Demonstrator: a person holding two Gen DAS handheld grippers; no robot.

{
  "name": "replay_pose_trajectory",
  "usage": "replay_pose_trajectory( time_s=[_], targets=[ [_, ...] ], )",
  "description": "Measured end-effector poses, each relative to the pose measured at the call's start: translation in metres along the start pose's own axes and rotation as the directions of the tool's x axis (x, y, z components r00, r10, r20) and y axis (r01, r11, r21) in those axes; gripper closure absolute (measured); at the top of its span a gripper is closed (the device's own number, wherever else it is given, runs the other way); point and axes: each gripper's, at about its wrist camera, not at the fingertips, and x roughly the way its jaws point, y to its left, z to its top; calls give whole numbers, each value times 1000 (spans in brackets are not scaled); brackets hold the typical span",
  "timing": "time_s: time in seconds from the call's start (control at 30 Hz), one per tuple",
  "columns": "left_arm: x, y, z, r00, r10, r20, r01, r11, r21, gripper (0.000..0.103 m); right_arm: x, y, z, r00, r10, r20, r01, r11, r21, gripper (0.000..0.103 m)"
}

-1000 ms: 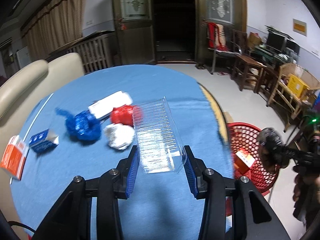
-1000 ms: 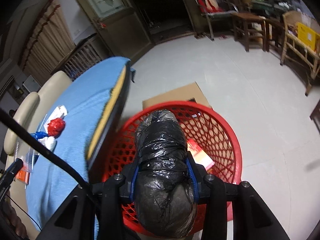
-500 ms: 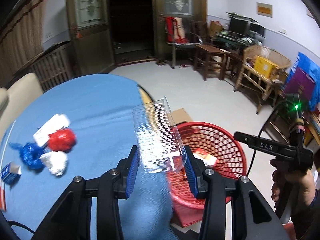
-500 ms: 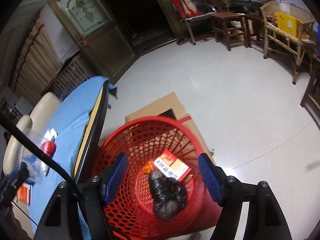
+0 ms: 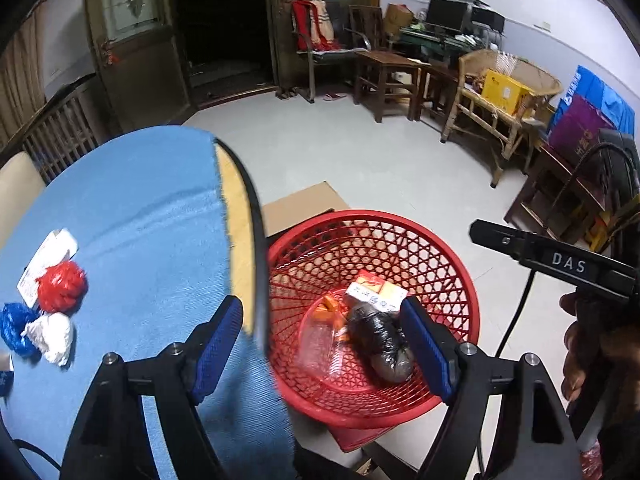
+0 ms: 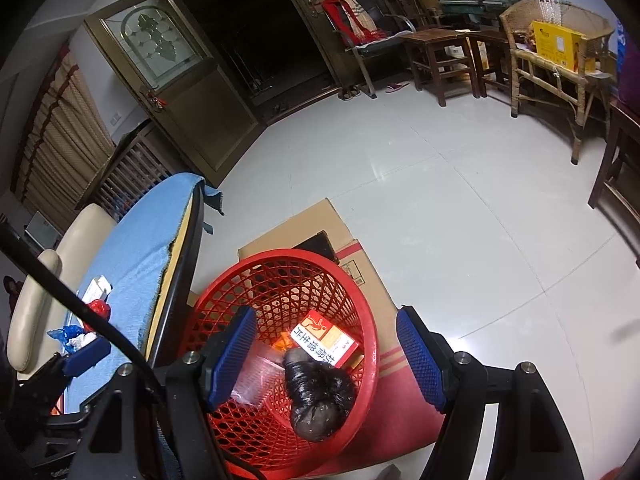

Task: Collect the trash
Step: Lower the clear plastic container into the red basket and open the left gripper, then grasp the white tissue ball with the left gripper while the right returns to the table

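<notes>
Red lattice plastic basket [image 5: 460, 280], standing on the floor at lower centre of both wrist views, is holding the collected trash. Inside it are lying a black plastic bundle [image 5: 380, 340], a clear plastic container [image 5: 320, 344] to the bundle's left, and an orange-and-white carton [image 5: 376, 290] above them in the frame.

Flattened cardboard [image 6: 300, 232] is lying under and behind the basket.

Blue-covered tabletop [image 5: 140, 208] is filling the left of the left wrist view; its dark edge is running just beside the basket rim. Items sitting on it at the far left of the frame:
- red crumpled wad [image 5: 62, 286];
- white crumpled wad [image 5: 52, 338], just below the red one;
- blue crumpled wad [image 5: 14, 330], at the frame edge;
- white flat packet [image 5: 46, 258], partly under the red wad.

Left hand-held gripper [image 5: 320, 350] is hovering above the basket, its jaws opening, blue pads spread wide with nothing pressed between them.

Right hand-held gripper [image 6: 326, 356] is hanging over the basket at the bottom of its own view, jaws standing wide apart and gripping nothing; in the left wrist view its black body is showing at the right edge, held by a hand [image 5: 588, 344].
</notes>
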Motion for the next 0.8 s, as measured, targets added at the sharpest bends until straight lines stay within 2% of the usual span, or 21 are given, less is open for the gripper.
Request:
replay_pose_trajectory(
  time_s=[0.17,0.3,0.4,0.53,0.67,0.8],
  targets=[
    [-23,40,-12,998,45,39,-41,995,-96,22,0,10,-1,1000,10,-5,-10,1000,-17,27],
    [-42,79,-30,994,102,46,-91,978,-190,22,3,28,-4,999,31,-19,-32,998,-50,27],
    [-54,107,-46,989,142,48,-124,955,-269,22,8,45,-8,998,48,-35,-51,995,-83,27],
    [-65,146,-66,981,192,37,-164,912,-376,22,12,72,-15,996,73,-58,-80,988,-130,27],
    [-75,177,-82,973,231,28,-195,874,-445,22,12,102,-24,992,100,-76,-113,977,-183,27],
    [-81,197,-98,968,248,26,-204,848,-489,22,14,133,-34,986,128,-109,-152,957,-248,27]
  ],
)
